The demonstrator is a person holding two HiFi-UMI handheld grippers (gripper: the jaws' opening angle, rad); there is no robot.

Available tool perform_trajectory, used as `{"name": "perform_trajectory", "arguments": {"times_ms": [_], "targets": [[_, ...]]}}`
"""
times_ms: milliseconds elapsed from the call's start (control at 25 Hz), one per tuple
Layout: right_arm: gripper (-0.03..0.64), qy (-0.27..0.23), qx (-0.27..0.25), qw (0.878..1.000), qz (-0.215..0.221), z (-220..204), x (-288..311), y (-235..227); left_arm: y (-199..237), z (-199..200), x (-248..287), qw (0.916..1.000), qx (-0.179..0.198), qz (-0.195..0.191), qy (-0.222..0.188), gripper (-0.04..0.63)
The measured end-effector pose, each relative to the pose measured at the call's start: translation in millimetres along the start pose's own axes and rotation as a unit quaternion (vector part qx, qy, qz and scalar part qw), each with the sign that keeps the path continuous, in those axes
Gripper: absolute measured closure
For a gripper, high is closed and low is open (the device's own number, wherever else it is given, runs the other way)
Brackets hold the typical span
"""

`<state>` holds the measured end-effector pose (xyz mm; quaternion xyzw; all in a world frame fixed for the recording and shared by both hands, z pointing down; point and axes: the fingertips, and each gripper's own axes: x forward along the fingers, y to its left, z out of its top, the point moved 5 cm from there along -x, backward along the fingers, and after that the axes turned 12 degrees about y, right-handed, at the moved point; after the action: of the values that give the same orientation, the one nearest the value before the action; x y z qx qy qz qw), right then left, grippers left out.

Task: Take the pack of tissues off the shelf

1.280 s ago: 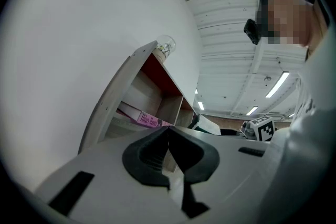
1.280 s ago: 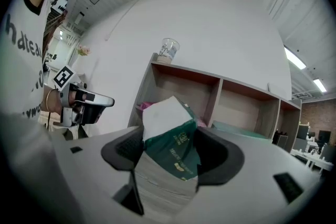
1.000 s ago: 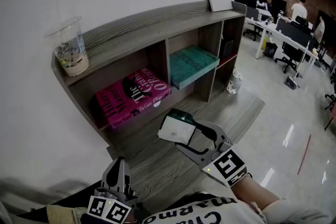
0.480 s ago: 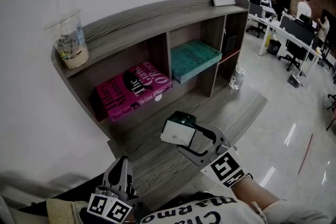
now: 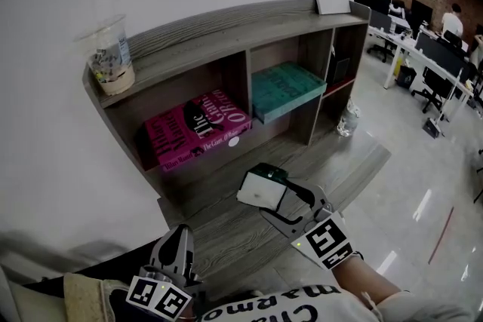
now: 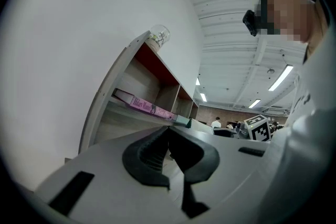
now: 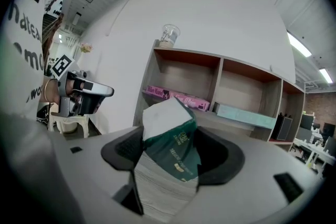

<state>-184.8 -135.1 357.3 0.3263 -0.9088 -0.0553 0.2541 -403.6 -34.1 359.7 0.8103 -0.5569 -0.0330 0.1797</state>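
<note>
Between the pads of the right gripper (image 7: 174,157) sits the pack of tissues (image 5: 261,192). It has a green wrapper and a white end, and is pinched across its width, so the jaws stand partway apart on it. Against a second ago, the pack hangs slightly lower and a little further out from the shelf (image 5: 226,30) openings. It is now at lower centre of the head view, above the bare lower board (image 5: 226,234) and apart from the pink book (image 5: 192,128). Judgement: the pack is clear of every compartment, so removal is all but complete. At bottom left, the left gripper (image 6: 169,136) has its fingers pressed together on nothing. Further out, the teal book (image 5: 285,87) and the plastic cup (image 5: 112,56) on the shelf top are undisturbed.
</note>
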Motion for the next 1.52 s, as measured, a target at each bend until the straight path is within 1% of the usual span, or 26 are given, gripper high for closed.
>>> {"name": "perform_trajectory", "arguments": {"times_ms": [200, 320, 480, 920, 1240, 1520], "targets": [[0.305, 0.005, 0.02, 1.0, 0.012, -11, -8, -14, -13, -5, 2, 0.9998, -0.007, 0.015, -0.006, 0.577], [0.304, 0.008, 0.047, 0.999, 0.025, -21, -15, -22, -25, -10, 5, 0.9997, -0.008, 0.02, -0.005, 0.577], [0.303, 0.002, 0.089, 0.995, 0.044, -33, -27, -35, -43, -16, 9, 0.9995, -0.011, 0.029, -0.001, 0.577], [0.301, 0.004, 0.151, 0.985, 0.079, -65, -47, -52, -78, -38, 13, 0.9987, -0.015, 0.048, 0.008, 0.577], [0.301, 0.009, 0.162, 0.983, 0.088, -86, -62, -59, -97, -53, 14, 0.9975, -0.026, 0.064, 0.013, 0.577], [0.301, 0.009, 0.153, 0.984, 0.094, -102, -77, -68, -123, -65, 17, 0.997, -0.028, 0.071, 0.013, 0.577]]}}
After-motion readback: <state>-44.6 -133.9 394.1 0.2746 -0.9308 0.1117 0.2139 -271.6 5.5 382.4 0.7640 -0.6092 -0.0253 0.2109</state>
